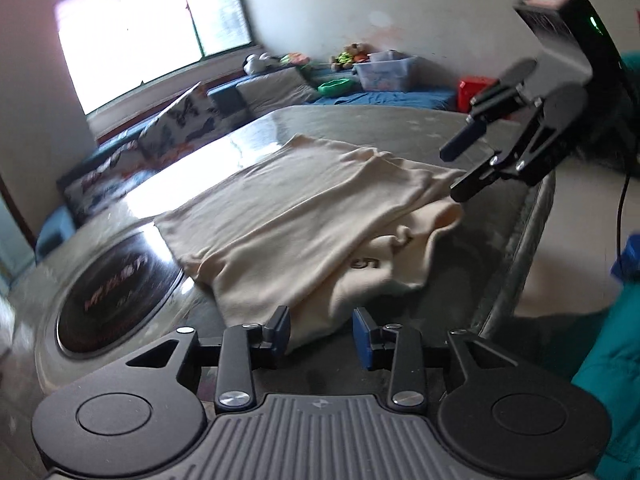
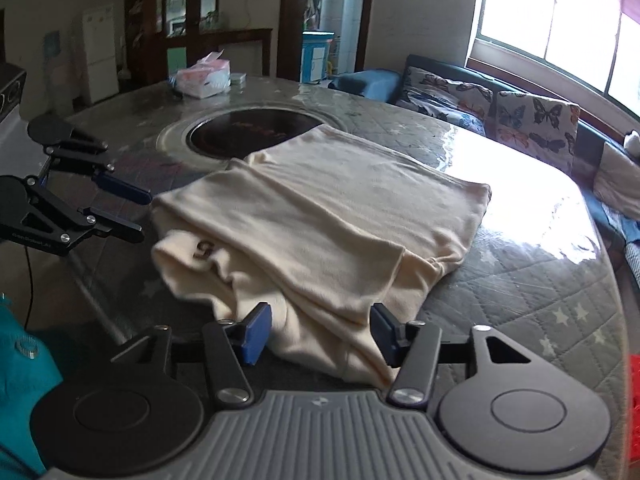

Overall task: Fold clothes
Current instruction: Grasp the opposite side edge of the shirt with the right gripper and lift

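A cream garment [image 1: 304,216] lies partly folded on the round table, its top layer flat and a rumpled part with a dark "5" print sticking out at the near edge. It also shows in the right wrist view [image 2: 340,216]. My left gripper [image 1: 321,335] is open and empty, just short of the garment's near edge. My right gripper [image 2: 320,334] is open, its blue pads either side of the garment's near corner, not closed on it. Each gripper shows in the other's view: the right one [image 1: 454,174] and the left one [image 2: 138,216], both open above the table edge.
The table [image 2: 520,304] has a quilted star-print cover under clear film and a dark round hob [image 2: 256,134] in its middle. A tissue pack [image 2: 204,76] sits at its far side. A sofa with butterfly cushions [image 2: 520,116] runs under the window. Teal clothing [image 1: 612,360] is close by.
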### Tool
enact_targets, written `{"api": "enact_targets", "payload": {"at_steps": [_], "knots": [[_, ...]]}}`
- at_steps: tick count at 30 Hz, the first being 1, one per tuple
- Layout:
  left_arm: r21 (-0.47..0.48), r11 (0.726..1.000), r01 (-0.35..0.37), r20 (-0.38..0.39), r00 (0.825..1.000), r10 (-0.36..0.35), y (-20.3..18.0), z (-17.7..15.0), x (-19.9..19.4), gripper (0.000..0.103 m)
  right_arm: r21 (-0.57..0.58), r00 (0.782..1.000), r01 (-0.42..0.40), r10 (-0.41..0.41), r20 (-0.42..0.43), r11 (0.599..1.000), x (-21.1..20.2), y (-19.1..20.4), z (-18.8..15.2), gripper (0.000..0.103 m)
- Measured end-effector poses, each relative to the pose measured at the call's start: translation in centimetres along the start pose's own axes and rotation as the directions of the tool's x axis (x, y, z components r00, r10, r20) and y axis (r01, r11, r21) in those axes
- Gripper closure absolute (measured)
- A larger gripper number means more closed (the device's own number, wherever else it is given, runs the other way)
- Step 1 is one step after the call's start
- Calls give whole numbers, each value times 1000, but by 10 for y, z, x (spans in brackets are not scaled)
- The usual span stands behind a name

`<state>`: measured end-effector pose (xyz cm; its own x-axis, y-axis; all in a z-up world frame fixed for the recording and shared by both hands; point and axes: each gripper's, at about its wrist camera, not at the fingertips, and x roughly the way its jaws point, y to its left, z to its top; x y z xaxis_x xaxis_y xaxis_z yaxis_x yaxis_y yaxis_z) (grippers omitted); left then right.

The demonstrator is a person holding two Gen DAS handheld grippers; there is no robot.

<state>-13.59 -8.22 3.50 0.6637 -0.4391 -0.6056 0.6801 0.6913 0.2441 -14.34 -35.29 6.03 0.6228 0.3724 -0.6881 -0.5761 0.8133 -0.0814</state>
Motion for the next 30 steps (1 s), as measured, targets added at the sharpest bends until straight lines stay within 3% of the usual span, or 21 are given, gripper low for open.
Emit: {"api": "enact_targets", "payload": {"at_steps": [6,8,10,18,23,25,28,30], "knots": [[19,1000,6,37,999,-7,-5,2,16,66,-68,1000,15,-16,-27,998,-5,7,-9,37],[23,1000,8,46,999,-9,-5,2,20,72,-104,999,18,-22,-30,994,-6,11,-11,34],[-10,1000,14,57,998,-13,0,6,20,88,-129,1000,11,-15,-26,992,-6,14,-12,34],[-182,982,43,92,995,-27,28,25,26,94,-190,1000,-12,12,2,982,11,20,-1,34],[-252,966,55,80,996,-36,43,30,39,94,-190,999,-38,41,10,981,31,17,8,51],[-271,961,58,70,997,-40,48,31,43,94,-165,998,-67,68,-1,984,38,13,11,68],[-258,964,59,63,997,-44,47,26,40,89,-106,996,-93,93,-8,990,43,5,17,83],[-249,967,60,58,997,-47,47,23,37,87,-57,994,-110,110,-5,992,45,-3,22,86]]}}
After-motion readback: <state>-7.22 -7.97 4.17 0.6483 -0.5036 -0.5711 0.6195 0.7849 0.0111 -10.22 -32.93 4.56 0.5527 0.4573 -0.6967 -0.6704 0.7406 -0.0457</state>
